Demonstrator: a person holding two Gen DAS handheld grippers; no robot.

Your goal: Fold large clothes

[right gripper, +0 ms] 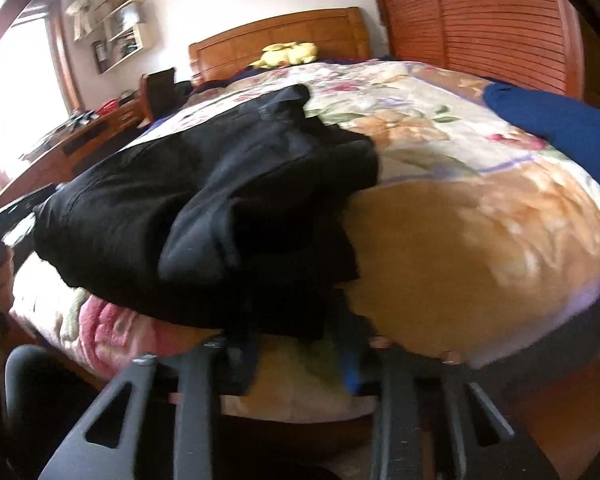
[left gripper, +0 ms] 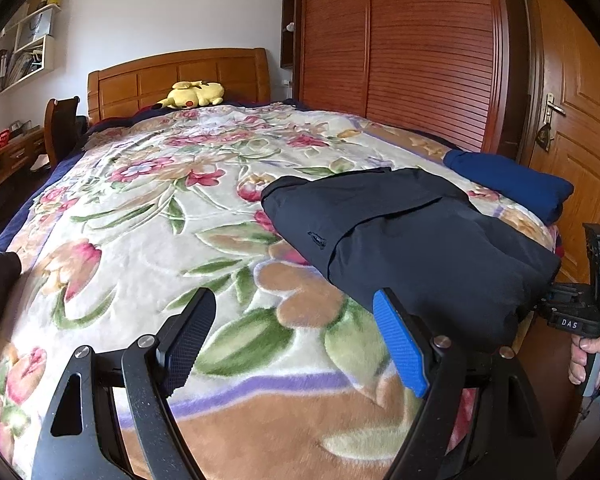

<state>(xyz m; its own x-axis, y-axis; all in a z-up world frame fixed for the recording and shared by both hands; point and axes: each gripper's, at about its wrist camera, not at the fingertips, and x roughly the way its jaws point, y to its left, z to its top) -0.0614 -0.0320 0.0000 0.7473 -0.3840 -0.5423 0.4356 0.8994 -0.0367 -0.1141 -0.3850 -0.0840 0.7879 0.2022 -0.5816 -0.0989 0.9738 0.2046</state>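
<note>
The dark trousers (left gripper: pixel 404 236) are seen folded near the foot of the bed (left gripper: pixel 148 216), beside a blue garment (left gripper: pixel 512 180). The left gripper (left gripper: pixel 296 340) is held apart over the blanket. Only the blurred right view shows the right gripper (right gripper: pixel 300 356) clamped on the trousers' edge.

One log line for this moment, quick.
left gripper: open, empty | right gripper: at dark trousers, grip unclear | blue garment: folded, beside
</note>
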